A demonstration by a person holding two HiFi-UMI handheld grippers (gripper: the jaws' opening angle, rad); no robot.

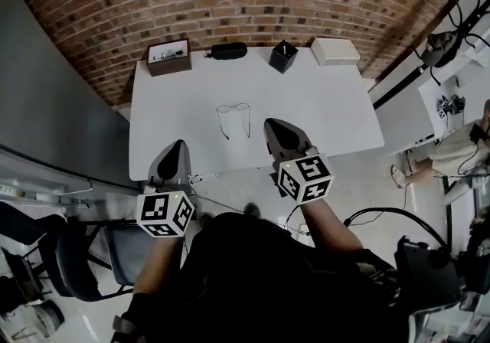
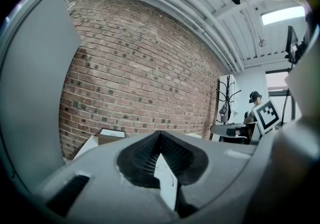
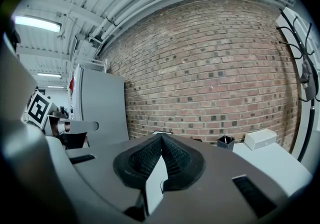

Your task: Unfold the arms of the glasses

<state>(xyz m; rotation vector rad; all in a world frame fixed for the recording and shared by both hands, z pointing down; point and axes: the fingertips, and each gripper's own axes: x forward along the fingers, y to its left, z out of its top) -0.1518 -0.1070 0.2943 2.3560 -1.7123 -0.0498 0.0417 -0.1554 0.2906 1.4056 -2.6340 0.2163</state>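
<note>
Both claws are clenched shut, with nothing in them. The left claw [image 1: 179,144] hangs at the worktop's [image 1: 329,108] near edge, to the left of the glasses [image 1: 233,109] and nearer the person. The right claw [image 1: 273,125] is just right of the glasses, not touching. The glasses lie flat on the worktop, arms pointing toward the person. Far behind the glasses, in a row, sit a brown box [image 1: 168,57], black case [image 1: 228,50], cup [image 1: 283,57] and white box [image 1: 334,50].

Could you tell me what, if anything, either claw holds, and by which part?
Nothing: left claw and right claw are shut, empty; the glasses lie free.
</note>
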